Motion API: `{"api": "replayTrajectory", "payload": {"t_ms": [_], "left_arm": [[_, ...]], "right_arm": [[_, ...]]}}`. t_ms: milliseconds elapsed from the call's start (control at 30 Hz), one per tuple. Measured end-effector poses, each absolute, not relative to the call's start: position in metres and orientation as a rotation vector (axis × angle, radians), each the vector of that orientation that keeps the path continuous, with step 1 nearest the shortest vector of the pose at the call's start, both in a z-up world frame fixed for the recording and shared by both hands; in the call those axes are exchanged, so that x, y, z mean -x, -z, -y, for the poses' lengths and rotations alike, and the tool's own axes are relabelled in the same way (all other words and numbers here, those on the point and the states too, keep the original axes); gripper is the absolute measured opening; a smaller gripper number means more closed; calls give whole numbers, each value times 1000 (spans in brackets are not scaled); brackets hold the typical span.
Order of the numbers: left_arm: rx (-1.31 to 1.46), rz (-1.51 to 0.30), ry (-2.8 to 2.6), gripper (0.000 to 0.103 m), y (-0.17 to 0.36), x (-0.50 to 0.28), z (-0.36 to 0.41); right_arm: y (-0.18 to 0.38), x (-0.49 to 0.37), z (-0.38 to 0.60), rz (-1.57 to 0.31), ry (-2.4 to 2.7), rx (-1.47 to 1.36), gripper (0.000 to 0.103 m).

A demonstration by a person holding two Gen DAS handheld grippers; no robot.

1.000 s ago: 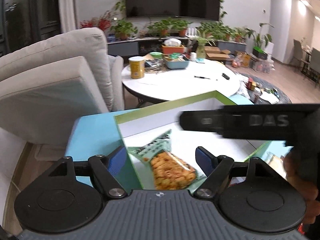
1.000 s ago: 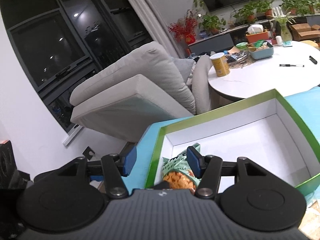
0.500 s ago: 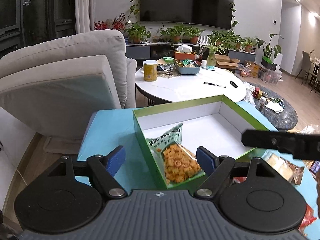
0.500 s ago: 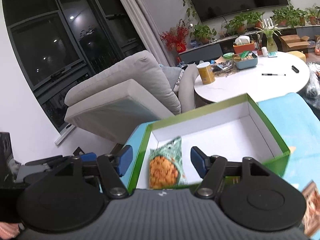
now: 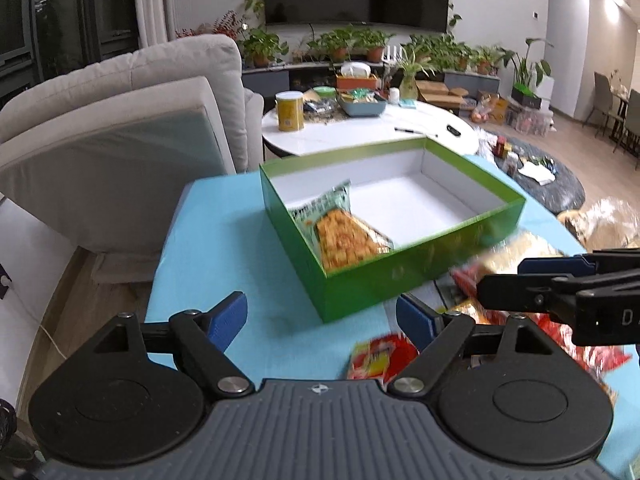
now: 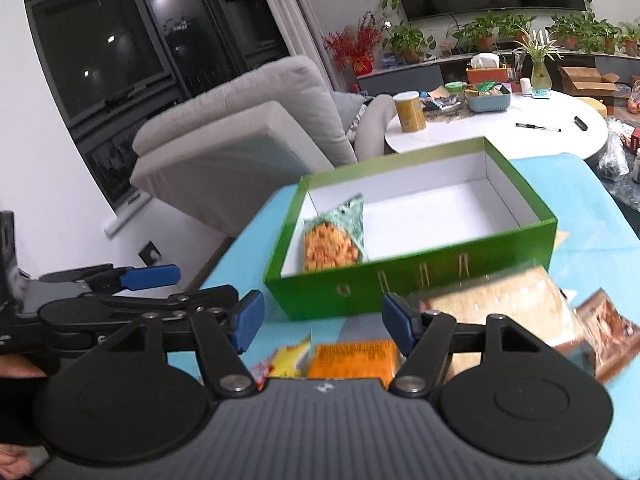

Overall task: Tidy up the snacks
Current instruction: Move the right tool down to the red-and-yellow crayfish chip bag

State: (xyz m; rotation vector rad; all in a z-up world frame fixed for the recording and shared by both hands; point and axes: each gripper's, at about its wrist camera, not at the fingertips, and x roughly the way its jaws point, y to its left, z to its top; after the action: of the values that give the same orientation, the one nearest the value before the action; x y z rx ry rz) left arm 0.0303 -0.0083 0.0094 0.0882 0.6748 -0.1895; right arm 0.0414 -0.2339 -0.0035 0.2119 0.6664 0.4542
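A green box (image 5: 404,276) with a white inside stands on the light blue tabletop (image 5: 224,248). One snack bag (image 5: 340,232) of orange puffs leans in its left end, also seen as snack bag (image 6: 334,240) in the right wrist view. My left gripper (image 5: 320,312) hovers before the box's near corner; its jaws are opening and nothing is between them. My right gripper (image 6: 320,314) is open and holds nothing, above loose packets in front of the green box (image 6: 420,280). It enters the left view as right gripper (image 5: 508,280).
Loose snacks lie near the box's front: red packets (image 5: 380,360), an orange packet (image 6: 352,360), a yellow one (image 6: 288,360), a clear beige bag (image 6: 500,300), a brown packet (image 6: 608,328). A grey sofa (image 5: 120,128) stands left; a round white table (image 5: 360,132) beyond.
Both grippers have drawn back from over the box toward the near side. The loose packets have come into view. The left jaws stand a little wider. The snack bag stays in the box.
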Motion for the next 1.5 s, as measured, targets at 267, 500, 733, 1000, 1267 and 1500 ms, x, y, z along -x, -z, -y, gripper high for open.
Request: {"api": "replayTrajectory", "payload": {"t_ms": [267,500,733,1000,1267,1500], "left_arm": [[-135,-720,238,81,10,-13,14],[-186,-759,290,81,28,-6,31],[-195,-813,329,81,44,-3,48],[-119,-801,348,81,30,3,29],[-36,-799,297,79,21,9,-7],[-25,-844,351,67,34,0,-7]], "right_arm": [[10,-21,225,-694,-456,-198,84],[16,-8,224,-716,-443,-214,84],[21,-1,225,-739,-418,-213,84],[25,1,224,-756,-417,-234,85],[29,-4,221,-789,-403,-256,84],[32,-8,202,-833,-425,-248,84]]}}
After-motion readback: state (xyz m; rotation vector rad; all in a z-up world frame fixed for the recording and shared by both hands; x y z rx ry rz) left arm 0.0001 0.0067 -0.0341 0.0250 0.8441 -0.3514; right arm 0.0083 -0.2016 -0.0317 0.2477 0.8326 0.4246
